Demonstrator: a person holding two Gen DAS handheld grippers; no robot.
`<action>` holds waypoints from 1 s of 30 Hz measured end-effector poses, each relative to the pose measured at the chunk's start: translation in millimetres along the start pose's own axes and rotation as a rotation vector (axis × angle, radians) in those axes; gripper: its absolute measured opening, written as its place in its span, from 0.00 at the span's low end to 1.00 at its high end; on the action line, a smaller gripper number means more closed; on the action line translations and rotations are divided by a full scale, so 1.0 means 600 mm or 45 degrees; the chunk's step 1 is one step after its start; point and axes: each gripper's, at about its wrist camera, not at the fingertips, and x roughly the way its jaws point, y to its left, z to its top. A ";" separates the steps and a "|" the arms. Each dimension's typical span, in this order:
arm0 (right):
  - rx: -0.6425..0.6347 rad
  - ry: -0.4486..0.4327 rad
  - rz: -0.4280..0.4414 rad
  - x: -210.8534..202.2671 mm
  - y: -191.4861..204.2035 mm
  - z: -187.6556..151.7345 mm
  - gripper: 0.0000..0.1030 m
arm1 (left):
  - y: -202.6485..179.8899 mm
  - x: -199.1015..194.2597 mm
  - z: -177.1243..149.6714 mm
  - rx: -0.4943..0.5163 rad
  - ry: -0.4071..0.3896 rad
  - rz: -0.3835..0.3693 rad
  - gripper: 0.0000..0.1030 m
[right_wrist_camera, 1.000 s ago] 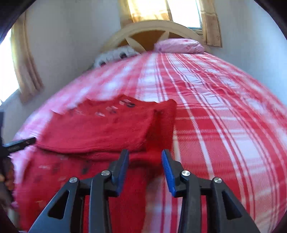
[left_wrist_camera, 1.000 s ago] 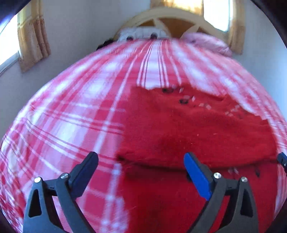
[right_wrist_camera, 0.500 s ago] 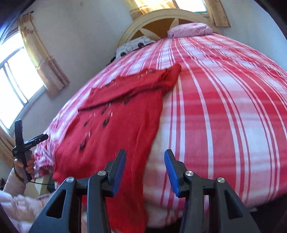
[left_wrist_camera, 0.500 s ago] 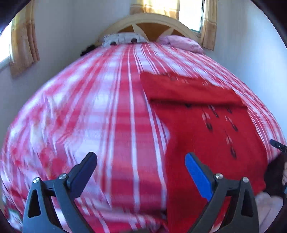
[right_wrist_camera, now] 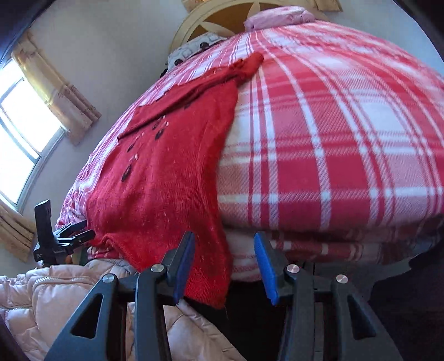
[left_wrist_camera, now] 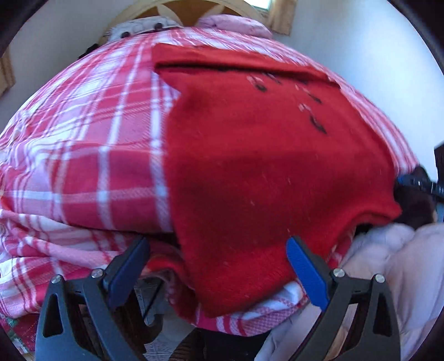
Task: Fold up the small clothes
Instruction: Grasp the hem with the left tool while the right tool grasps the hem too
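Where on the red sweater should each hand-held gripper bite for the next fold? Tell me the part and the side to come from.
Take the red sweater by its two bottom hem corners, which hang free over the bed's near edge. Come from the foot of the bed, one pad under the cloth. The right hand-held gripper already has its corner between open jaws; the left hand-held gripper likewise. The far end is already folded over.

We see a bed (right_wrist_camera: 347, 133) under a red-and-white checked blanket, with a curved wooden headboard (right_wrist_camera: 222, 16) and a pink pillow (right_wrist_camera: 277, 16). Daylight enters a curtained window (right_wrist_camera: 19, 130) in pale walls (right_wrist_camera: 111, 41).
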 end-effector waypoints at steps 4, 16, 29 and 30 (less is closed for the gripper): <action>-0.001 0.090 0.012 0.029 0.002 -0.015 0.44 | -0.008 0.014 0.001 0.015 0.022 0.000 0.98; -0.186 0.226 0.033 0.057 0.044 -0.041 0.25 | -0.009 0.042 0.000 -0.097 0.105 -0.137 0.77; -0.178 0.233 0.069 0.057 0.045 -0.041 0.19 | -0.037 0.048 0.003 -0.076 0.132 -0.259 0.40; -0.185 0.234 0.073 0.056 0.045 -0.041 0.12 | -0.042 0.045 0.004 -0.062 0.128 -0.279 0.30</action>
